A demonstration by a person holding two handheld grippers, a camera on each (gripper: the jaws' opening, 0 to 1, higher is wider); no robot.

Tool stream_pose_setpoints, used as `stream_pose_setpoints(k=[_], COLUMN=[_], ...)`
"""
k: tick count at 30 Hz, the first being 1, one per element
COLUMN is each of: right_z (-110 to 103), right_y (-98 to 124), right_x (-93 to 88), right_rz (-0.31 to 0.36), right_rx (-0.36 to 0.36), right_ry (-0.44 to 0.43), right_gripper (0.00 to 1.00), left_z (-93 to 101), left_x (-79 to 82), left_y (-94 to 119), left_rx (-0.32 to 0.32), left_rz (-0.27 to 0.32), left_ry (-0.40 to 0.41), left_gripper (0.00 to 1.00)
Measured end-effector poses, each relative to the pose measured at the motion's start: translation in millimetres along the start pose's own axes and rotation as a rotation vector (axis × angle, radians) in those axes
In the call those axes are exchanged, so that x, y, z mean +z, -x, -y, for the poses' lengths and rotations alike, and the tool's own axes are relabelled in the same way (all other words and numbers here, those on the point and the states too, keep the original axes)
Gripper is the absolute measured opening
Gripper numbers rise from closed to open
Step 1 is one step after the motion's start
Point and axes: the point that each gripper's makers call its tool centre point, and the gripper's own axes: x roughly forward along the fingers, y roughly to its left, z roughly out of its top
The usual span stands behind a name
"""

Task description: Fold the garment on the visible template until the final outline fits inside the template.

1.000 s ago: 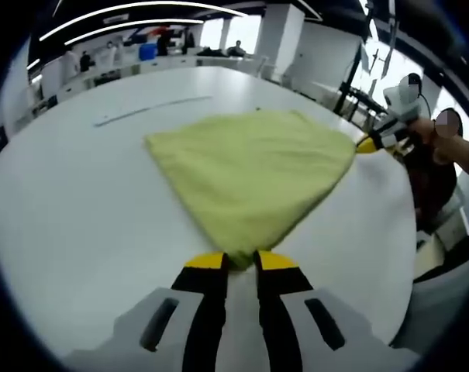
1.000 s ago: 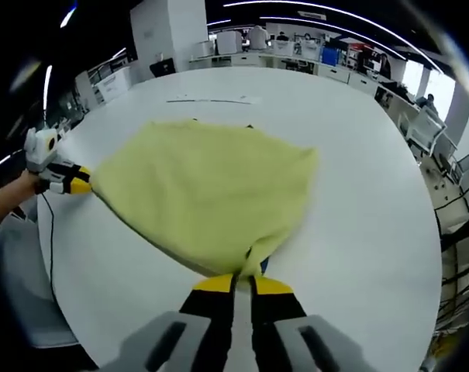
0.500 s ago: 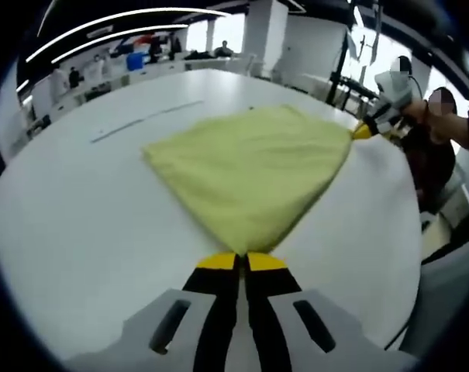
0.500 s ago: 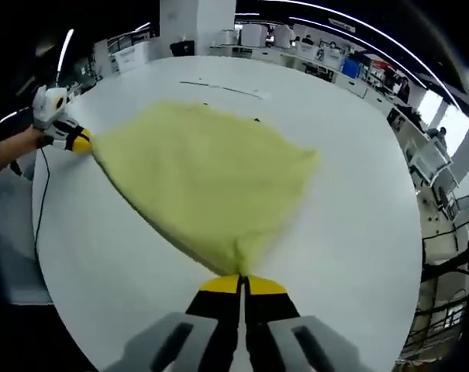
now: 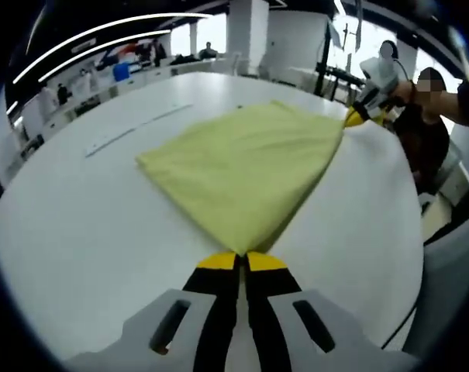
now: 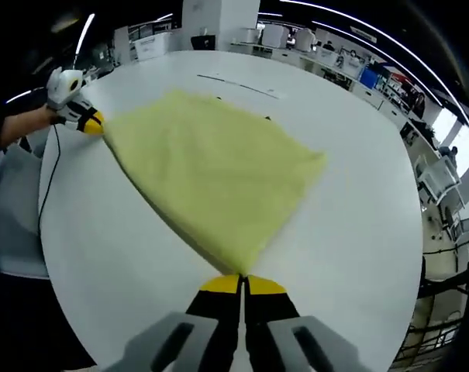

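A yellow-green garment (image 5: 246, 163) lies spread and stretched over the white table (image 5: 79, 225). In the left gripper view my left gripper (image 5: 242, 260) is shut on the garment's near corner. The right gripper (image 5: 356, 115) comes in at the upper right, pinching the far corner. In the right gripper view the same garment (image 6: 211, 167) runs from my right gripper (image 6: 242, 283), shut on its near corner, to the left gripper (image 6: 91, 122) at the upper left, held by a hand. A thin line of the template (image 5: 129, 130) is marked on the table beyond the cloth.
The round table's edge (image 5: 416, 256) curves close on the right in the left gripper view. A person (image 5: 432, 116) stands past that edge. Desks and chairs (image 6: 312, 46) fill the background. Railings (image 6: 443, 310) lie beyond the table in the right gripper view.
Both grippers have closed fully on the garment's corners. The cloth is pulled tauter and flatter between them, and both views have shifted as the hands moved.
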Motion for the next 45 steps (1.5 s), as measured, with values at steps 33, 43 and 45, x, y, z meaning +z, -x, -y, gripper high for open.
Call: stream_pose_setpoints(k=[33,43,45], right_z=[-29,-30,-31], right_y=[5,3,8], right_x=[-22.9,-19.4,-13.2], right_rz=[-0.011,0.010,0.044], right_rx=[0.059,0.055,0.050], right_ry=[-0.052,-0.165,-0.169], right_gripper=[0.00,0.23,0.33], left_z=[25.2,19.6,19.6], left_x=[-31.9,-36.4,-30.8], left_y=[31,33,39], left_rx=[0.015,0.062,0.071], left_rz=[-0.040,-0.003,0.032], left_ry=[-0.032,0.126,0.189], left_gripper=[0.00,0.31,0.39])
